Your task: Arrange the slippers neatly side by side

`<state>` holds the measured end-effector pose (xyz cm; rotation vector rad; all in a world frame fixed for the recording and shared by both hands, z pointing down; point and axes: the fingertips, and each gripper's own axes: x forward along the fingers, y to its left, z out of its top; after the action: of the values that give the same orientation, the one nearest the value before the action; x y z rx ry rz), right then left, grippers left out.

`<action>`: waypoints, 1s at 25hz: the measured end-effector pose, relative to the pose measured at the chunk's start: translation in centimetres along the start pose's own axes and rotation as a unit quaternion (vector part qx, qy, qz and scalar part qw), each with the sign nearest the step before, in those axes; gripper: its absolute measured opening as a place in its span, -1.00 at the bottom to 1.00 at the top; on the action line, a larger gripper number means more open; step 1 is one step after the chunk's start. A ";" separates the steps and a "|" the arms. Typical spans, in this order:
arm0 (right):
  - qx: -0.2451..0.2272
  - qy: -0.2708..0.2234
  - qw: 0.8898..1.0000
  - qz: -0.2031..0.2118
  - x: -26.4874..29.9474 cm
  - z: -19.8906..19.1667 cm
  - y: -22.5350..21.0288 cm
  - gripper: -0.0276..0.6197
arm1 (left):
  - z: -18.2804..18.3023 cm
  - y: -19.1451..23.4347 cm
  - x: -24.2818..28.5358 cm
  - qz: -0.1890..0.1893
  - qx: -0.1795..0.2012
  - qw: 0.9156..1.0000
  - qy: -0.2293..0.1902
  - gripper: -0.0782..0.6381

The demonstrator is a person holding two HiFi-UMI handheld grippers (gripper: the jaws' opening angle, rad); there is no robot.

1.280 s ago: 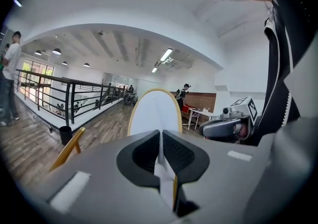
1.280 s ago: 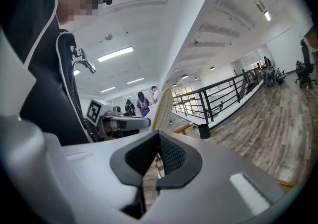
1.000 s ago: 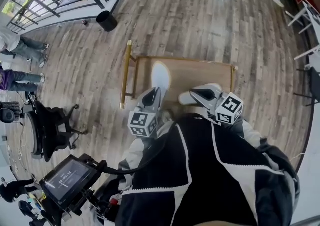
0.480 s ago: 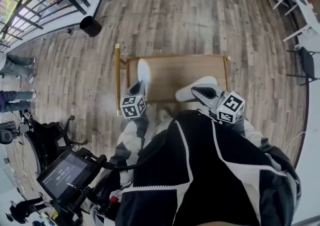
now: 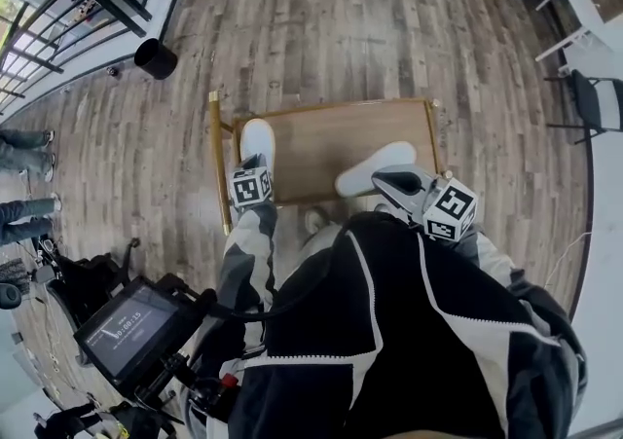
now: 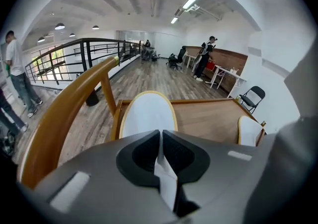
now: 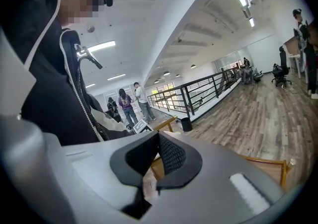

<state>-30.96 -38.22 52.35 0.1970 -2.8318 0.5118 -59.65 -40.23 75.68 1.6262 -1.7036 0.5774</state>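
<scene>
Two white slippers with tan rims lie on a wooden cart top (image 5: 331, 135). The left slipper (image 5: 256, 139) sits near the cart's left rail, toe pointing away. My left gripper (image 5: 255, 166) is shut on its heel edge; in the left gripper view the white slipper (image 6: 148, 112) stretches ahead of the left gripper (image 6: 160, 136). The right slipper (image 5: 375, 165) lies angled at the cart's near right, and shows as the other slipper (image 6: 250, 129). My right gripper (image 5: 386, 178) hangs over its heel end, jaws together. The right gripper (image 7: 159, 139) shows no slipper in its own view.
The cart has gold rails and a curved wooden handle (image 6: 64, 113) on its left. A black bin (image 5: 155, 57) and a metal railing (image 5: 58, 9) stand beyond. A folding chair (image 5: 596, 101) is at the right, a screen on a rig (image 5: 122, 328) behind me, people at the far left.
My left gripper has carried the left slipper leftward across the cart, closer to the left rail. The right gripper has hardly moved.
</scene>
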 end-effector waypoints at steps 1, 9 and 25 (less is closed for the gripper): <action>0.003 0.001 1.000 -0.005 -0.2 -0.1 -0.1 -0.90 | -0.4 0.6 0.3 0.004 -0.005 1.000 0.008 -0.70; 0.012 0.000 1.000 -0.019 -1.0 -0.6 0.4 -0.90 | -0.6 2.0 0.8 0.019 -0.011 0.999 0.028 -0.68; 0.019 -0.024 0.999 -0.011 0.2 0.5 -1.6 -0.90 | 8.3 -4.5 -3.3 -0.107 0.005 0.988 -0.114 -0.46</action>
<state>-31.03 -39.86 52.47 0.2496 -2.8645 0.5627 -56.87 -44.61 67.19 1.9139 -1.6573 0.3052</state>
